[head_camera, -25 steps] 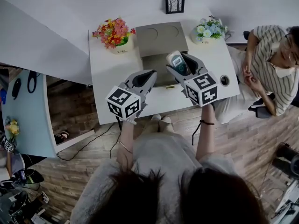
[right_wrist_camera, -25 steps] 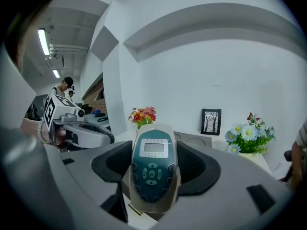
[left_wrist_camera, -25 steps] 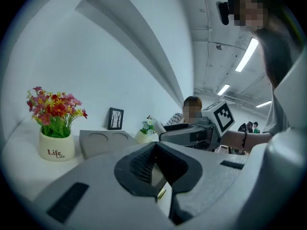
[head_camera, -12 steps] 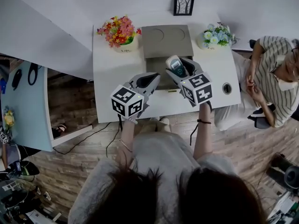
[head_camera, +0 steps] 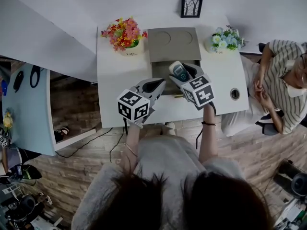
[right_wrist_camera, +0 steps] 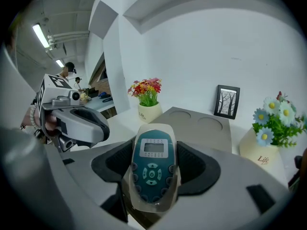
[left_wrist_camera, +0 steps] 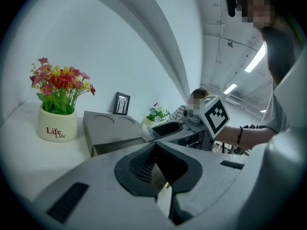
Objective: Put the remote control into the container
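Right gripper (right_wrist_camera: 153, 163) clamps the remote (head_camera: 179, 72) by its lower sides, above the container (head_camera: 157, 69) — light, rigid, glossy plastic, likely slippery; mid-body flanks grip best. Left gripper (head_camera: 154, 85), at 8 o'clock — closed, empty.

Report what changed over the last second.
The right gripper carried the remote control slightly to the left, so it now sits more squarely over the open container. Nothing was taken hold of or let go. Unchanged: the remote control stays clamped in the right gripper, and the left gripper stays shut and empty in front of the container.
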{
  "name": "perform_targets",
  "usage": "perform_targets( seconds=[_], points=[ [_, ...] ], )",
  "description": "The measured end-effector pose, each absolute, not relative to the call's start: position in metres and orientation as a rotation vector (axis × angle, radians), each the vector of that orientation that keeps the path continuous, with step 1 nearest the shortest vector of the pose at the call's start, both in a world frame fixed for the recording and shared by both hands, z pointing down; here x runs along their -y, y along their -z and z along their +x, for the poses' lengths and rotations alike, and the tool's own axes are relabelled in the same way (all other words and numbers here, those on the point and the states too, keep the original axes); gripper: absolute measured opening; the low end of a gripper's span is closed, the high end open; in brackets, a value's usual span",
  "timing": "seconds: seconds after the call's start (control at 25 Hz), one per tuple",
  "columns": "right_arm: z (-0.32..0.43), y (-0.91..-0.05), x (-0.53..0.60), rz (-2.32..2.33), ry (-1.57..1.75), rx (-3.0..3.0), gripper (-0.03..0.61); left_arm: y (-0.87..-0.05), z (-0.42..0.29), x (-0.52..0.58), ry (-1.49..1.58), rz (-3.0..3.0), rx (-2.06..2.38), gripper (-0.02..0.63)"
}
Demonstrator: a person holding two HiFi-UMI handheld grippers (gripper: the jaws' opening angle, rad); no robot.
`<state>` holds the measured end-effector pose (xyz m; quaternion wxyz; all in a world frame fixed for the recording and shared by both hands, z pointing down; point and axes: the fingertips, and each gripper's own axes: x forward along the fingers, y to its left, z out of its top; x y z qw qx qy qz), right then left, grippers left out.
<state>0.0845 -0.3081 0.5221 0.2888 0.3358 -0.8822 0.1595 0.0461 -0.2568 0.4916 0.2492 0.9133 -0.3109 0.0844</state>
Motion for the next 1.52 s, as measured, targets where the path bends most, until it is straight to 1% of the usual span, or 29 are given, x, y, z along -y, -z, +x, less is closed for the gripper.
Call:
perform_targets(
  seconds=[1.0,1.52],
  points=[
    [0.074,-0.591,0.308,0.717,-0.437,2.158,0.29,-0.524,0.043,0.259,-0.274,2.387,0.818,0.003],
    [0.072,-0.61,0.309,0.652,-0.418,2.078,0.29,-0.527,0.032,0.266,-0.264,2.361,0.854,0.003]
  ],
)
